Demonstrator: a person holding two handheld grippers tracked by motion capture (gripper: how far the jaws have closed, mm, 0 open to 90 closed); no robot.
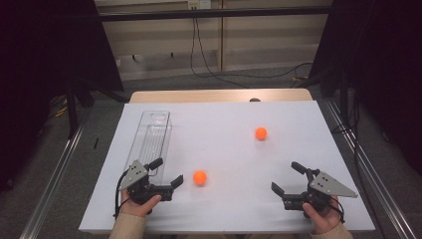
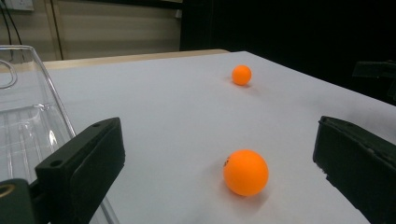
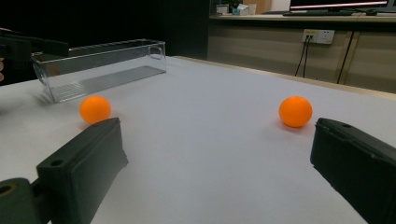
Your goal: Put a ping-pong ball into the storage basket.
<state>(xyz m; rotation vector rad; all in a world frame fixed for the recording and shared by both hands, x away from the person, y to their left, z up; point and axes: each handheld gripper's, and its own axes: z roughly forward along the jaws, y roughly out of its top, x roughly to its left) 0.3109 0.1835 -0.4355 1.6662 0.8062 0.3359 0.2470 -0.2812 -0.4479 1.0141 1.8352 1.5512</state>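
Both grippers gape wide: left gripper (image 1: 169, 172) has a smooth, matte orange ball (image 1: 200, 177) just ahead of its jaws, a clear ribbed plastic tray (image 1: 153, 137) beside it; right gripper (image 1: 288, 178) holds nothing.

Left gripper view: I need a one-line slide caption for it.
Open left gripper facing the near orange ball on the white table, second ball beyond, clear container alongside.

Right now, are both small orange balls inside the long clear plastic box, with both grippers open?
No. Both small orange balls lie on the white table, outside the long clear plastic box, as the high view shows. Both grippers are open.
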